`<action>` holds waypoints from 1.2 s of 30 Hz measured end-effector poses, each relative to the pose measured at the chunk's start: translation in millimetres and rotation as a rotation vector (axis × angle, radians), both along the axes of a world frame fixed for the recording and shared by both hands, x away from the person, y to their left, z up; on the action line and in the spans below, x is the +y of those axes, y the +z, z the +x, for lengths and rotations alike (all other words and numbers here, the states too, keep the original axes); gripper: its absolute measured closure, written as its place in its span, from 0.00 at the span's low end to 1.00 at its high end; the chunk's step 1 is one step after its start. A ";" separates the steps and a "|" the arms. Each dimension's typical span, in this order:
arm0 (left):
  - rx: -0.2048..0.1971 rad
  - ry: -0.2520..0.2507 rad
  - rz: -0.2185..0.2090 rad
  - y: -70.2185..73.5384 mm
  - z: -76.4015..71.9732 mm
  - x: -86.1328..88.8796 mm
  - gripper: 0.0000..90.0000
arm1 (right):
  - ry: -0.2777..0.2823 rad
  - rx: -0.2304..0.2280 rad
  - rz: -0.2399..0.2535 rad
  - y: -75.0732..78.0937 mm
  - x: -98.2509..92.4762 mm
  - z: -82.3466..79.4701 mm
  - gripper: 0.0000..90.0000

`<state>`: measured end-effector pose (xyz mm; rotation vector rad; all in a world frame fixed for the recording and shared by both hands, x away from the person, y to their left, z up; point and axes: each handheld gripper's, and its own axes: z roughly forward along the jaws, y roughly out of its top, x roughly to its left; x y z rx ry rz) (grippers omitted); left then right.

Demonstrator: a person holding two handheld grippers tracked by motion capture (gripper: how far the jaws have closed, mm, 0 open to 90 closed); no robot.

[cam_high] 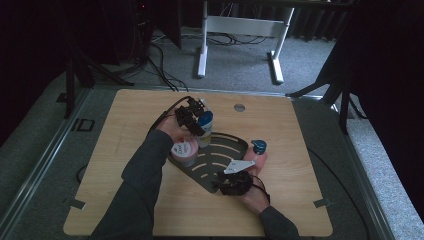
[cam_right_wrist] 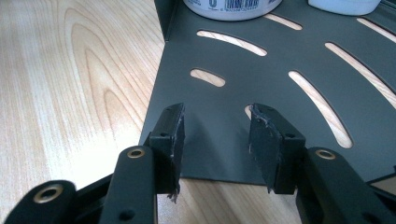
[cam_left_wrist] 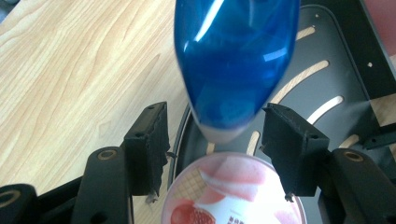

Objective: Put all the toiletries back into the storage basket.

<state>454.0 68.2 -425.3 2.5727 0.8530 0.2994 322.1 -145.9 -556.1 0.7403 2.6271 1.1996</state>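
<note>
your left gripper (cam_left_wrist: 212, 135) stands open around the blue bottle (cam_left_wrist: 236, 60), a gap showing between each pad and the bottle's sides, so nothing is gripped. the bottle stands upright near the back of the dark slotted tray (cam_left_wrist: 327, 60), beside the pink cup (cam_left_wrist: 233, 191). judging by that, the bottle has been set down among the other things and the jaws are spread to let it stand on its own. your right gripper (cam_right_wrist: 215, 140) is half open and empty, its jaws low over the near corner of the tray (cam_right_wrist: 219, 121), probably to keep the tray from sliding while the left hand works.

the left gripper view gives you the clearance at both pads and the cup's printed lid just below the bottle. the high view shows the layout instead: left gripper (cam_high: 192, 117) at the bottle (cam_high: 205, 125), cup (cam_high: 183, 151) in front of it, right gripper (cam_high: 235, 180) at the tray's (cam_high: 220, 155) front, and a small blue-capped bottle (cam_high: 258, 147) by your right hand. the right gripper view adds the bare tray floor with its curved slots, and the bases of two containers at its far edge.
</note>
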 end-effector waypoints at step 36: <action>-0.234 0.052 -0.222 -18.1 -81.9 45.6 0.56 | -0.043 -0.034 -0.024 15.2 -2.9 -3.5 0.71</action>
